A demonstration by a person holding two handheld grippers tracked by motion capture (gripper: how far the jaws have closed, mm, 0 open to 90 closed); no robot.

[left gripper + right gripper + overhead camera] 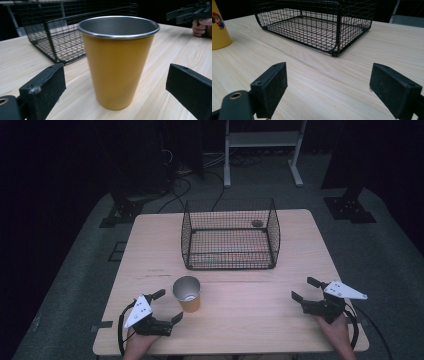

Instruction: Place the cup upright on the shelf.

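On the pale wooden tabletop, the left tongs sit at the near left, jaws apart, just beside an upright yellow metal cup with a steel rim. Beyond the cup stands an open black wire-mesh basket. Well apart at the near right, the right tongs rest with jaws apart, facing bare wood.

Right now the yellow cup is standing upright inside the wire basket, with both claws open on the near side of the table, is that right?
Not quite. The yellow cup stands upright on the bare table, in front of the wire basket, not inside it, as the high view shows. The left claw and right claw are both open on the near side.
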